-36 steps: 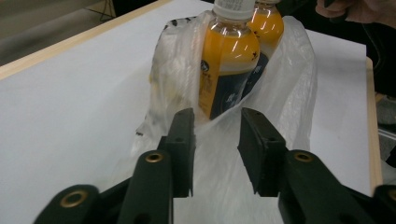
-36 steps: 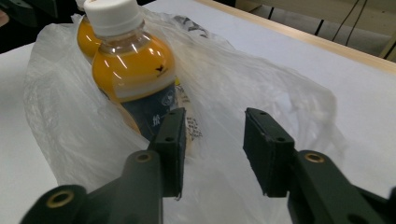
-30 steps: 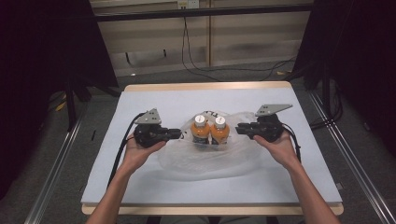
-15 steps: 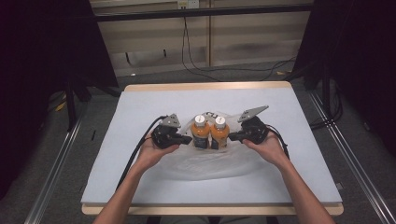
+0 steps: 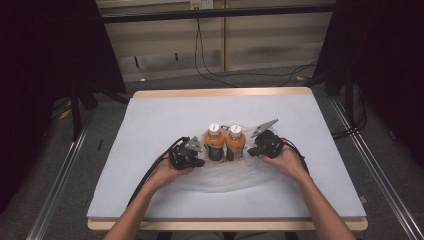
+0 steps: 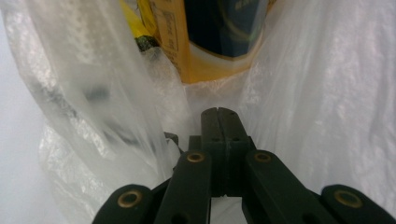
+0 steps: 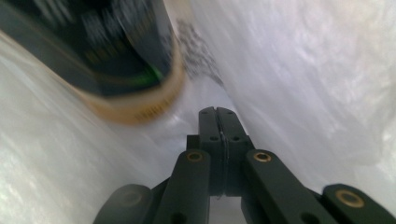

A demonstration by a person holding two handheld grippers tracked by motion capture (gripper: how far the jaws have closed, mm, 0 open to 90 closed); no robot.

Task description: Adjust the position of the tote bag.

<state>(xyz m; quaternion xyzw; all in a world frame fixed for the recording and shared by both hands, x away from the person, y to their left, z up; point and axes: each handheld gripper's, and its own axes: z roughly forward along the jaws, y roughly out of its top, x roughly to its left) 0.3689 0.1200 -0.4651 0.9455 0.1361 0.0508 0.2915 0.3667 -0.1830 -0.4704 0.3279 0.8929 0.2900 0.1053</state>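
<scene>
Clear plastic bag (image 5: 235, 172) lies mid-table around two upright orange bottles (image 5: 225, 143); the left gripper (image 5: 199, 161) and right gripper (image 5: 252, 151) flank them, jaws pressed together, possibly pinching film; a tug could likely tip the bottles or tear the thin bag

Two bottles (image 5: 225, 145): orange, white caps, dark label band. Bag (image 5: 235, 172): clear, whitish plastic. Left gripper (image 5: 196, 161) and right gripper (image 5: 251, 151): black, brass-coloured rivets, grey top plates. Table (image 5: 165, 115): pale blue-grey top, light wood edge. Label blurred up close, probably dark blue with a green bit.
</scene>
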